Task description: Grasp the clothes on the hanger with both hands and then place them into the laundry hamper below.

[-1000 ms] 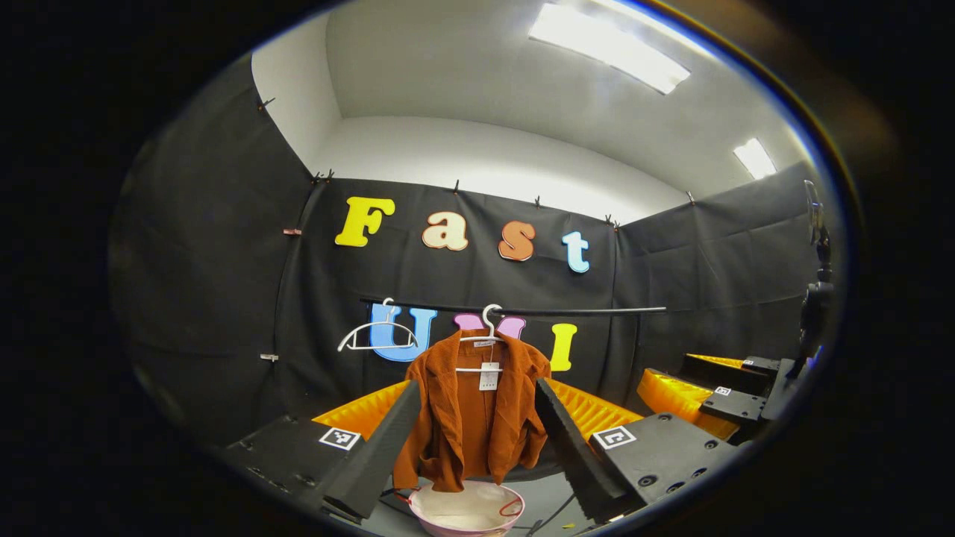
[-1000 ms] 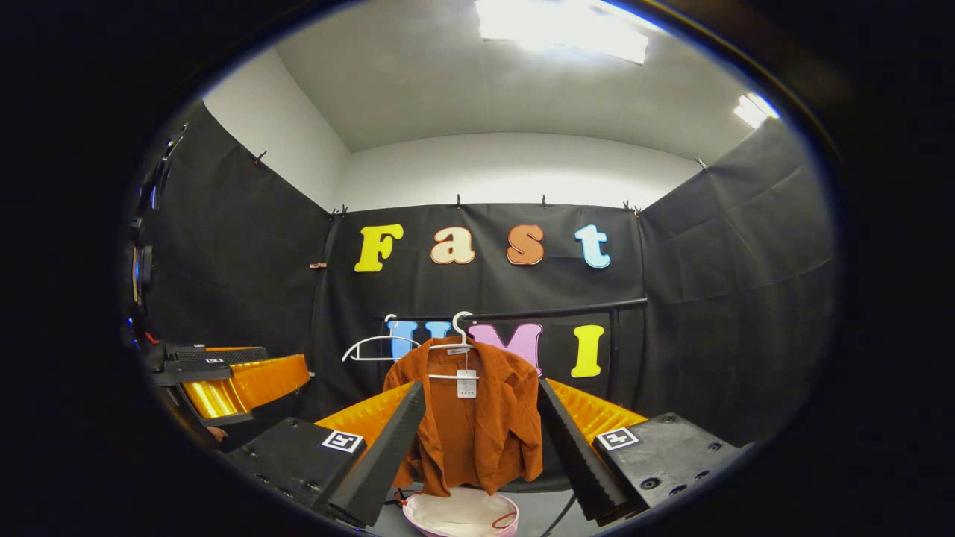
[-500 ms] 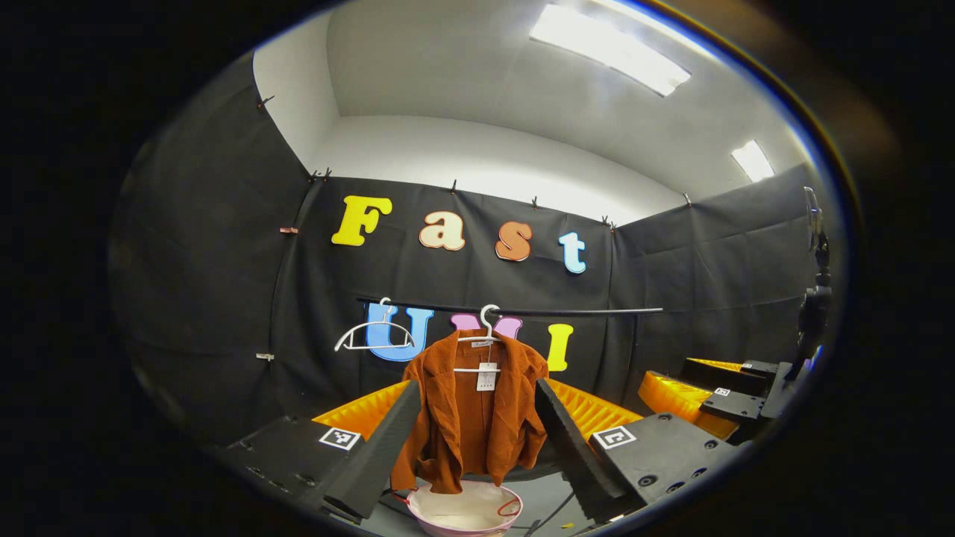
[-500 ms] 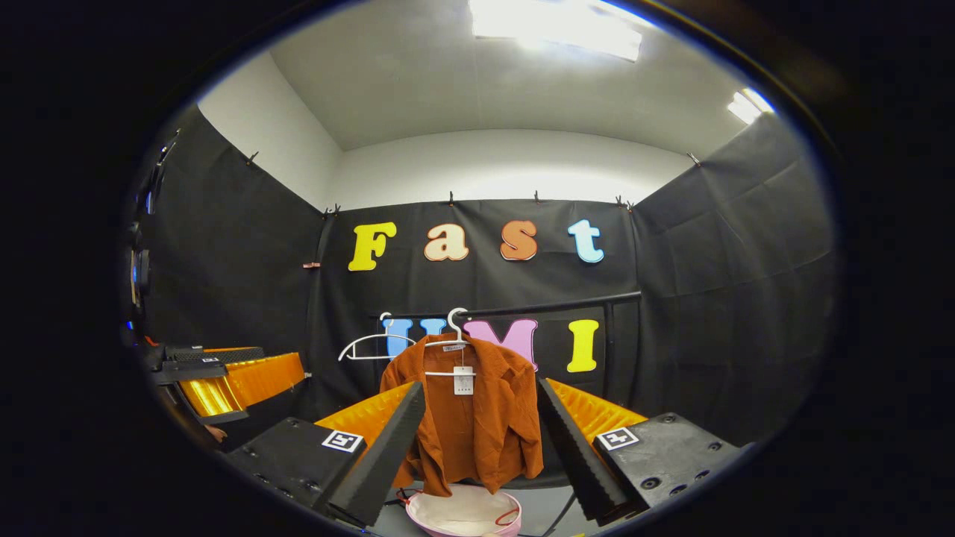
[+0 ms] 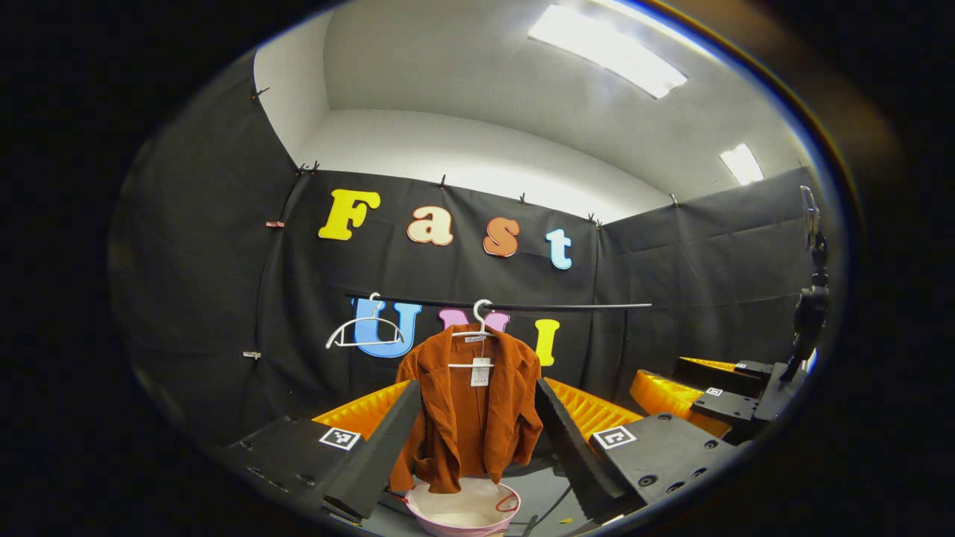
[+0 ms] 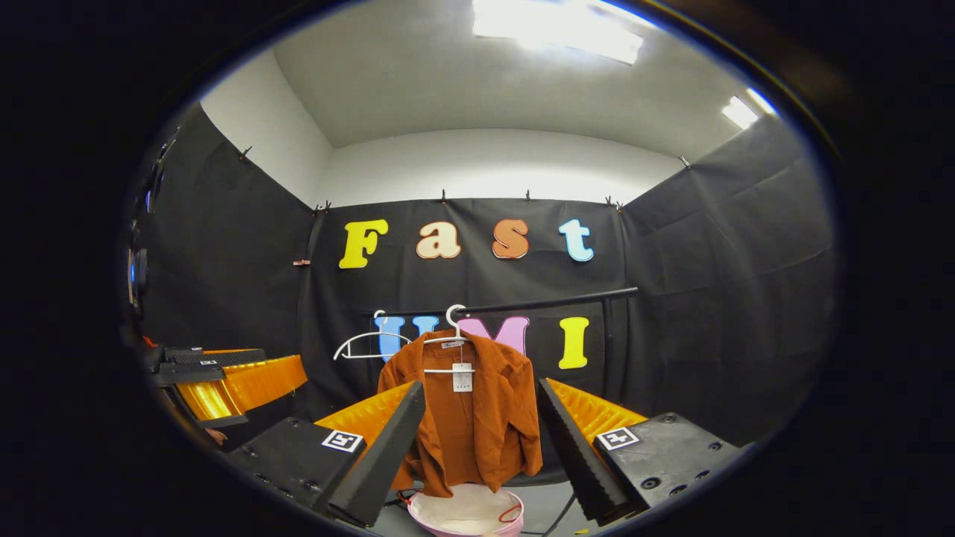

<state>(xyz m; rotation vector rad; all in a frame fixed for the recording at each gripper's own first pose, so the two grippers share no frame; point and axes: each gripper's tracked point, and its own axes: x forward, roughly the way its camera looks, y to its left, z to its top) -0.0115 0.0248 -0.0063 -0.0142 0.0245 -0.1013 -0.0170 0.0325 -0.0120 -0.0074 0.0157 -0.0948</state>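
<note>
**Op:** Jacket (image 5: 468, 406), rust-brown, hangs open-fronted on a white hanger (image 5: 477, 339) w/ a paper tag (image 5: 479, 371) at the neck. Hanger's hooked on the black rail (image 5: 522, 306) at the back of the booth. Hamper (image 5: 462, 509), pale w/ a pink rim, sits right under the hem.

**Obs:** Tongs status?

**Op:** Left tongs (image 5: 477, 440) are spread wide, nothing between them, well short of the cloth; I see the jacket framed in the gap. Right tongs (image 6: 477, 440) same: wide apart, empty, jacket framed dead centre. In the left gripper view I also catch the right unit off to the far side, in the right gripper view the left unit likewise.

**Obs:** How'll it handle?

**Op:** My guess: soft, light, floppy. Looks like a ribbed or corduroy weave, so prob. decent friction, not slippery. Nothing fragile. It'll sag and fold the second it's off the hanger, so a pinch on one layer could slide or leave half of it dangling outside the hamper.

**Obs:** Where to grab?

**Op:** I'd go one side each, at the shoulders or upper front panels, bunching a good fold of fabric rather than an edge. Avoid the tag and the hanger wire. Then lift up and fwd to clear the hanger ends before lowering.

**Obs:** Hazards?

**Op:** Collar snagging the hanger and dragging it off the rail. Also a spare empty hanger (image 5: 363, 334) just beside on the rail; left side shouldn't bump it.
</note>
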